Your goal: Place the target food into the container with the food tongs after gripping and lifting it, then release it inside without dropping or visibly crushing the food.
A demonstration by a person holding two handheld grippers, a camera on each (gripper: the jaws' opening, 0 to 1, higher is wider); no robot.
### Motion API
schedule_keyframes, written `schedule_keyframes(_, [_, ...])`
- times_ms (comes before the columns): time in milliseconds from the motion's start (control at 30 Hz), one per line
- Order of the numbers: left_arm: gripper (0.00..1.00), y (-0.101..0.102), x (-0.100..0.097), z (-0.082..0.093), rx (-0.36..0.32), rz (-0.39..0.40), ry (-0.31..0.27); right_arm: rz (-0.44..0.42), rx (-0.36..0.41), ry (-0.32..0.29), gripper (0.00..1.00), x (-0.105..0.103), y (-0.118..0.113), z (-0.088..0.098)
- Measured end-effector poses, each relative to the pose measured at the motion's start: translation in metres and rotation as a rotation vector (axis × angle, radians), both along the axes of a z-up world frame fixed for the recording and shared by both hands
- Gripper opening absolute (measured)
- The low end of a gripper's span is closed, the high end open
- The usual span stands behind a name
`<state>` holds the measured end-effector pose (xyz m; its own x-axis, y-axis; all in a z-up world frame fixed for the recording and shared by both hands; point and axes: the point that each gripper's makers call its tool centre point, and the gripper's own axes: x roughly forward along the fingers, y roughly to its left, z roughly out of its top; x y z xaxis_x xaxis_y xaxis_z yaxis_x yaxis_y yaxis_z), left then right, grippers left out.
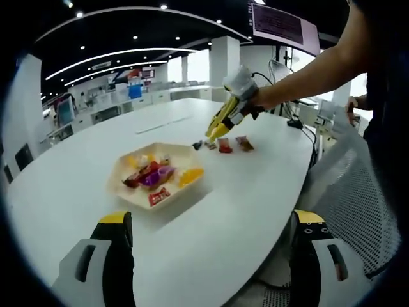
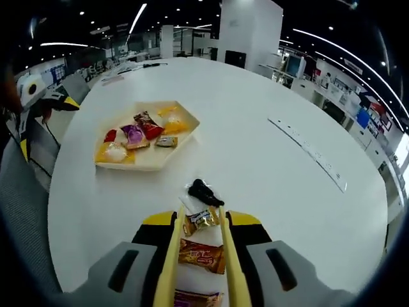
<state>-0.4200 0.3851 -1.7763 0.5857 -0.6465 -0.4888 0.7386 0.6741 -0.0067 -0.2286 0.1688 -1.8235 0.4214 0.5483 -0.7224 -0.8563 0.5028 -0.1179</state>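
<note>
My right gripper (image 2: pixel 202 225) is shut on yellow food tongs (image 2: pixel 174 256), whose two arms reach forward over the white table. Between the tong tips lies a gold-wrapped candy (image 2: pixel 201 219); the tips flank it with small gaps. A black-wrapped candy (image 2: pixel 204 190) sits just beyond it, and an orange-wrapped one (image 2: pixel 201 256) lies nearer, under the tongs. The pale hexagonal tray (image 2: pixel 182 135) holds several candies, further off to the left. In the left gripper view the tray (image 1: pixel 121 187) is ahead, with the right gripper (image 1: pixel 239 102) and tongs (image 1: pixel 218 125) beyond it. My left gripper (image 1: pixel 212 217) is open and holds nothing.
The white oval table (image 2: pixel 287 192) has wide bare surface around the tray. A mesh chair back (image 1: pixel 358 198) stands at the table's right edge. The person's arm (image 1: pixel 307 73) reaches in from the right. Desks and pillars stand far behind.
</note>
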Motion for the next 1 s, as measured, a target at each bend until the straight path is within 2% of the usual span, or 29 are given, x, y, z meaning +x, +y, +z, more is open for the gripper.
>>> schedule_keyframes(267, [1.00,0.000,0.000,-0.001,-0.003,-0.001,0.009,0.024,-0.050,0.015,0.29,0.000,-0.001,-0.012])
schedule_keyframes(333, [1.00,0.000,0.000,-0.002,-0.002,0.000,0.009,0.018,-0.069,0.017,0.29,0.000,-0.003,-0.015])
schedule_keyframes(400, [1.00,0.000,0.000,-0.002,-0.001,-0.001,0.009,0.000,-0.051,0.032,0.27,-0.002,-0.003,-0.014])
schedule_keyframes(467, [1.00,0.000,0.000,-0.002,-0.001,0.002,0.009,-0.008,-0.067,0.018,0.24,-0.002,-0.005,-0.014])
schedule_keyframes(600, [1.00,0.001,0.001,-0.001,-0.002,0.007,0.007,-0.034,-0.068,0.032,0.21,-0.004,-0.005,-0.014])
schedule_keyframes(1000, [1.00,0.000,0.000,-0.002,0.006,-0.003,0.005,-0.068,-0.038,0.053,0.20,-0.004,-0.010,0.007])
